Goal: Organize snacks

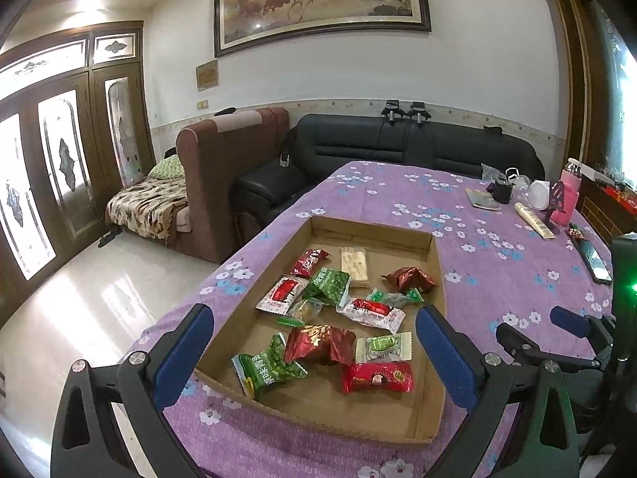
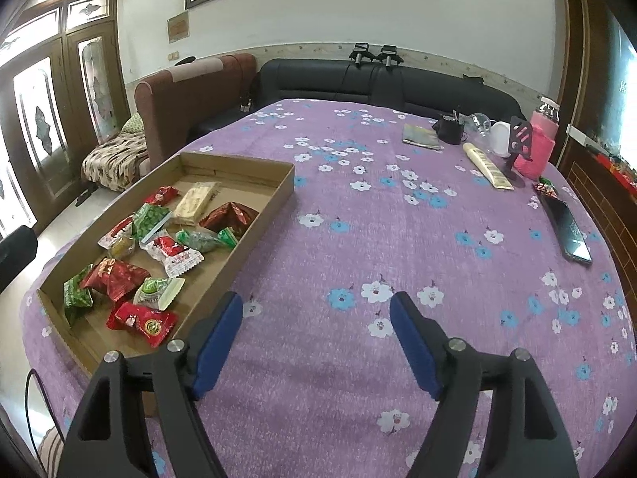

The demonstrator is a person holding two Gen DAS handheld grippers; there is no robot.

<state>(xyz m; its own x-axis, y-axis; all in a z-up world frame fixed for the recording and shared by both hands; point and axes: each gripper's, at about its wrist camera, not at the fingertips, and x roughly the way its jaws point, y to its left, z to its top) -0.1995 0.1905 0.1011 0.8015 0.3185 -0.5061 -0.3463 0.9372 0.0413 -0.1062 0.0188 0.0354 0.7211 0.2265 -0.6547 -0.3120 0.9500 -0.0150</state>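
Both claws hover with fingers spread wide and nothing between them over a table draped in a purple flowered cloth [image 2: 358, 239]. The left claw [image 1: 314, 342] hangs directly above the near end of a shallow cardboard tray [image 1: 436, 279], where wrapped snacks lie loose; just ahead of its fingertips sit a red packet [image 1: 378, 376], a green pea packet [image 1: 270, 366], a crumpled dark red foil packet [image 1: 320, 342] and a pale green candy [image 1: 383, 347]. The right claw [image 2: 316, 336] hovers over bare cloth, the tray just off to its left. Farther along the tray lie white-and-red packets [image 1: 370, 312] and a beige bar [image 1: 354, 265]. Beyond the right claw, well apart, a phone [image 2: 569, 227], a tube [image 2: 487, 167] and a pink bottle [image 2: 537, 147] crowd the far right edge. The packets look light, crinkly and likely slick; pinching a flat crimped end seems safer than squeezing the puffed middle.
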